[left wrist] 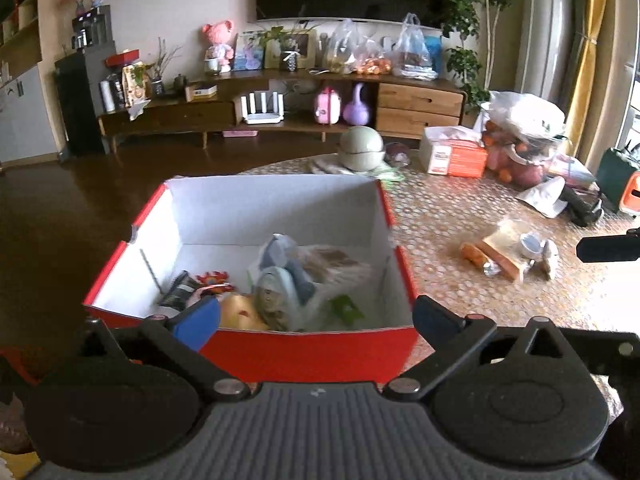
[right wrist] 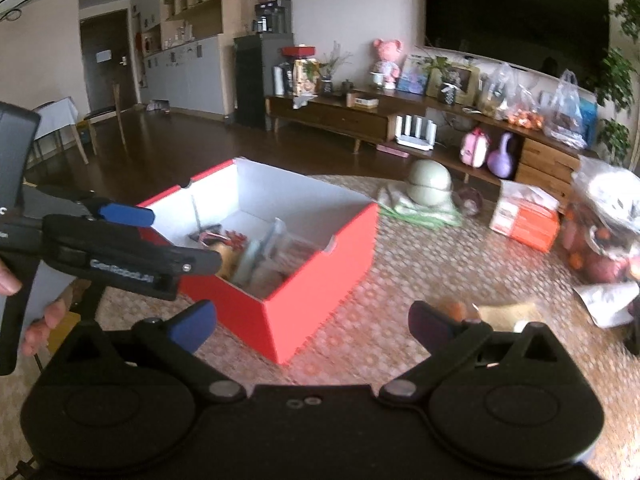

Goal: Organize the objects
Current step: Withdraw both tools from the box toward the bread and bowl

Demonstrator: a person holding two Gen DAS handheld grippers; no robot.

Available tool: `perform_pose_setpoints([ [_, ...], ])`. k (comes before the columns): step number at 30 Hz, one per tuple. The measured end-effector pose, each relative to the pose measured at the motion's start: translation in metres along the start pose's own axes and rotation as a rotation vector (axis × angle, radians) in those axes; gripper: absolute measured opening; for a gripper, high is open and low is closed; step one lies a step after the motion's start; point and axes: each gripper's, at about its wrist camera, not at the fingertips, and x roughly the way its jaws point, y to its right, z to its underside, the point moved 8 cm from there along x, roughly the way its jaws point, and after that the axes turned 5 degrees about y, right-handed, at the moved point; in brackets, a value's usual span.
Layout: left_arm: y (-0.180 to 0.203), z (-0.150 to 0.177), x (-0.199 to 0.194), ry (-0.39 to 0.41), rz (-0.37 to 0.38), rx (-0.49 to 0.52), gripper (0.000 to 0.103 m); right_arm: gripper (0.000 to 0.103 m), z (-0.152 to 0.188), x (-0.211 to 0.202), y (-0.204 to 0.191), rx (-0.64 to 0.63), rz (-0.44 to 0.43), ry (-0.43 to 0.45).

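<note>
A red box (left wrist: 316, 350) with a white inside stands on the patterned table, holding several packets and small items (left wrist: 280, 292). My left gripper (left wrist: 316, 324) hovers open over the box's near wall, its blue fingertips (left wrist: 196, 326) spread wide with nothing between them. In the right wrist view the same box (right wrist: 320, 284) lies ahead to the left, and the left gripper (right wrist: 168, 236) reaches over its near-left corner. My right gripper (right wrist: 312, 326) is open and empty above the table. A loose pile of snack packets (left wrist: 508, 254) lies right of the box, blurred beside my right fingertip (right wrist: 430, 326).
Stacked green bowls (left wrist: 362, 148) on a cloth, an orange tissue box (left wrist: 456, 156) and bags of fruit (left wrist: 520, 140) crowd the table's far side. A white torn wrapper (left wrist: 546, 196) lies at the right. A hand (right wrist: 40, 320) grips the left tool. Dark floor lies beyond the table's left edge.
</note>
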Motion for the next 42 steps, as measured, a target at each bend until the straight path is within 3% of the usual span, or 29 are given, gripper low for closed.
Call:
perform_pose_setpoints([
  [8,0.052,0.002,0.01,0.001,0.077,-0.015,0.103,0.102,0.029,-0.023,0.059,0.031,0.08,0.001],
  [17,0.13,-0.01,0.028,0.052,0.093,0.082,0.103,0.096,0.064,-0.043,0.136,0.083,0.178,-0.011],
  [29,0.234,-0.012,0.07,0.014,0.238,0.165,0.103,0.094,0.098,-0.042,0.199,0.067,0.262,-0.01],
  [42,0.256,-0.015,0.143,-0.053,0.15,0.154,0.103,0.094,0.103,-0.014,0.241,0.06,0.244,-0.025],
])
